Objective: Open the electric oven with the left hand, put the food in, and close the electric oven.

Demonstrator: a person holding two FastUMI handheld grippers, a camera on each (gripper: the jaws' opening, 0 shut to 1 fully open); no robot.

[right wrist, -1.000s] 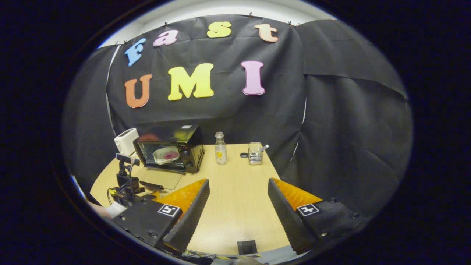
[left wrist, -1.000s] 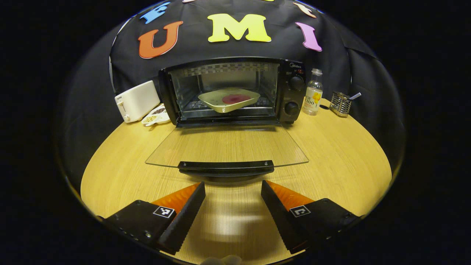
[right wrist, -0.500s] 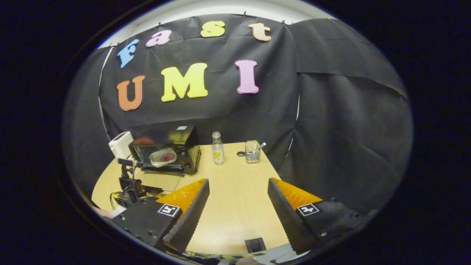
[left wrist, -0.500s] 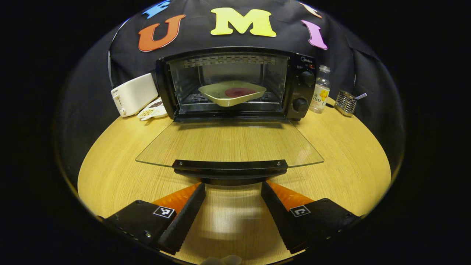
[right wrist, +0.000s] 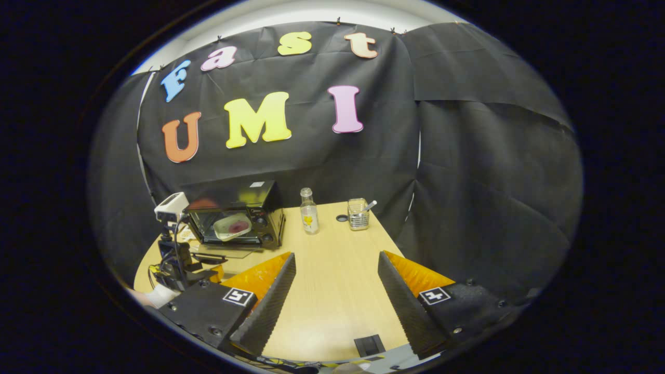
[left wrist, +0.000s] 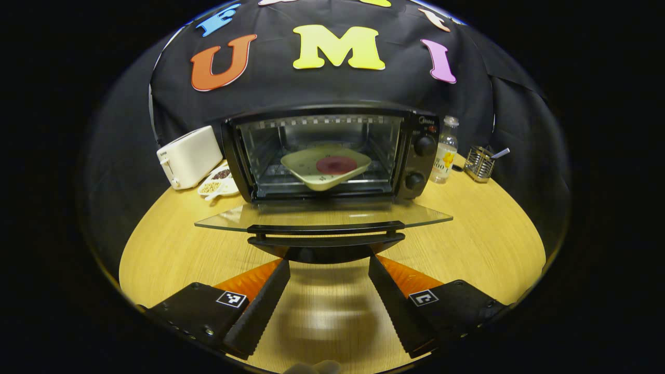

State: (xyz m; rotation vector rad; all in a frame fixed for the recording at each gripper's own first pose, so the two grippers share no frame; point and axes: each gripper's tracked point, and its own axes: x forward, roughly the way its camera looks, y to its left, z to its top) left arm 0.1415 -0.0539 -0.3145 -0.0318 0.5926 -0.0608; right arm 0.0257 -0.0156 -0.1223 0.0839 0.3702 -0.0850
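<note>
The black electric oven (left wrist: 332, 150) stands at the back of the table with its glass door (left wrist: 322, 215) hanging down, seen almost edge-on. Inside on the rack sits a pale plate (left wrist: 306, 169) with a round red piece of food (left wrist: 336, 165). My left gripper (left wrist: 328, 264) is open, its fingertips just under the door's black handle (left wrist: 326, 235), nothing between them. My right gripper (right wrist: 336, 259) is open over bare table, far to the right of the oven (right wrist: 236, 218). The left gripper (right wrist: 176, 265) also shows there, in front of the oven door.
A white toaster (left wrist: 188, 149) and a small dish of seeds (left wrist: 218, 179) stand left of the oven. A clear bottle (left wrist: 446, 150) and a metal wire holder (left wrist: 480, 162) stand to its right. The round wooden table (left wrist: 483, 244) has bare room on both sides of the door.
The left gripper has moved in under the door handle. The glass door, flat before, now looks tilted up and nearly edge-on. The right gripper has barely shifted.
</note>
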